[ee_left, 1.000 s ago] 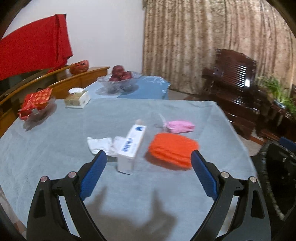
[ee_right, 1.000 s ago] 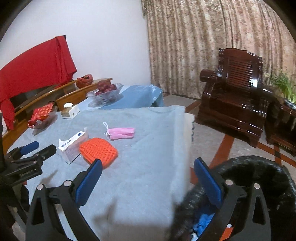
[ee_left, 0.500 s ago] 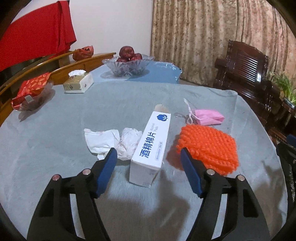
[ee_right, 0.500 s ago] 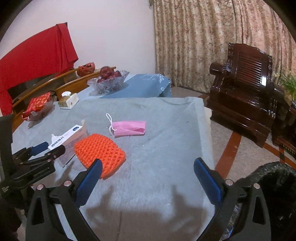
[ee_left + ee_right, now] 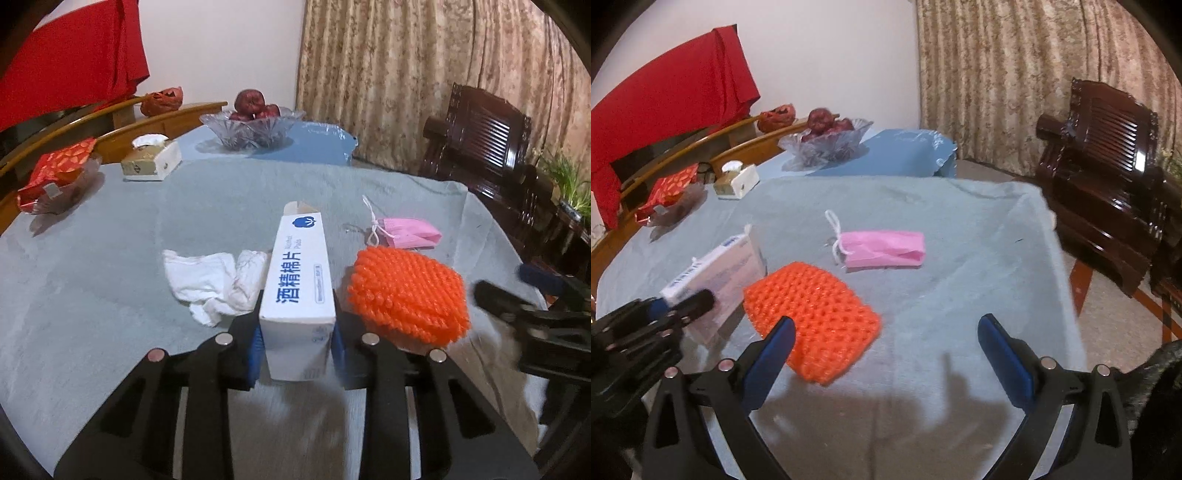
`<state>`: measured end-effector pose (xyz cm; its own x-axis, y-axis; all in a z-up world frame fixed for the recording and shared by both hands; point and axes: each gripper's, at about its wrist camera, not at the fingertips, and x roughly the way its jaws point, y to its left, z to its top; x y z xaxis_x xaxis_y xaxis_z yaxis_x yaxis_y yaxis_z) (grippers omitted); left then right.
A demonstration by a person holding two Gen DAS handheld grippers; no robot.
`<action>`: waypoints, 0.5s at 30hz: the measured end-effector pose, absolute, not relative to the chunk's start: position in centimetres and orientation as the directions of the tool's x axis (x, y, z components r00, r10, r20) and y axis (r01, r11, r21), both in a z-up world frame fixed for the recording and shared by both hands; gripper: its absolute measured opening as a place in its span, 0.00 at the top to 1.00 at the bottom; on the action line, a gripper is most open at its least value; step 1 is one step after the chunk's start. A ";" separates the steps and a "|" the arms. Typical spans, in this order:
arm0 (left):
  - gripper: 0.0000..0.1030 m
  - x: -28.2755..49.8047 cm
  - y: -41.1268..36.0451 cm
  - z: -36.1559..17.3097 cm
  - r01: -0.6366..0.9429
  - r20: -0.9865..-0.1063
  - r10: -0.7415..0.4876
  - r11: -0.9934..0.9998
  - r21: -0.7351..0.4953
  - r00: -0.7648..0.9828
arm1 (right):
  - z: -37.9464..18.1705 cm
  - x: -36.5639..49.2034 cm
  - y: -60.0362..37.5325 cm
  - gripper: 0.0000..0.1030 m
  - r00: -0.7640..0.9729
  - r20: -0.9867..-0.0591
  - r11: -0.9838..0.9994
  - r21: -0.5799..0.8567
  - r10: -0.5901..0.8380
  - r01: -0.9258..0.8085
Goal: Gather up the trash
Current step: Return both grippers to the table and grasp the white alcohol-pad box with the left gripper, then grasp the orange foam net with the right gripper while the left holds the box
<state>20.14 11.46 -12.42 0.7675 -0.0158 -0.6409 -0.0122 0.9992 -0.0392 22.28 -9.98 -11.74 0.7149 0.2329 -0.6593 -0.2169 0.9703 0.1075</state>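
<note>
My left gripper (image 5: pixel 297 349) is shut on the near end of a white box with blue print (image 5: pixel 300 280), which lies on the grey tablecloth (image 5: pixel 110 280). Crumpled white tissue (image 5: pixel 216 282) lies left of the box, an orange foam net (image 5: pixel 406 293) right of it, and a pink face mask (image 5: pixel 410 232) beyond. My right gripper (image 5: pixel 886 349) is open and empty, just above the cloth, with the orange net (image 5: pixel 812 319) by its left finger and the mask (image 5: pixel 884 248) farther ahead. The box (image 5: pixel 716 280) and left gripper (image 5: pixel 665 308) show at its left.
At the table's far side stand a tissue box (image 5: pixel 151 158), a red packet in a dish (image 5: pixel 55 177) and a glass fruit bowl (image 5: pixel 255 125). A black bin bag (image 5: pixel 1160 406) sits at the right, off the table edge. A dark wooden chair (image 5: pixel 1108 166) stands beyond.
My left gripper moved forward and closed on the white box. My right gripper moved from over the bin bag to over the table near the orange net.
</note>
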 end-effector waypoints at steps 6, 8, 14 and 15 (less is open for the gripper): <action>0.72 18.3 12.1 -12.5 -0.031 -0.644 -0.003 0.999 -0.041 0.765 | -13.8 23.8 -7.8 0.06 0.664 -0.711 0.968 0.098 0.231 -0.232; 0.72 18.2 12.2 -12.7 -0.033 -0.648 -0.002 0.999 -0.043 0.762 | -14.1 24.1 -7.5 0.08 0.646 -0.721 0.964 0.118 0.249 -0.239; 0.72 18.1 12.3 -12.7 -0.034 -0.646 -0.005 0.998 -0.048 0.763 | -14.6 24.3 -6.3 0.49 0.567 -0.737 0.920 0.198 0.368 -0.339; 0.72 18.0 12.2 -12.7 -0.033 -0.645 -0.006 0.998 -0.049 0.765 | -14.5 24.1 -6.2 0.62 0.563 -0.732 0.913 0.208 0.384 -0.352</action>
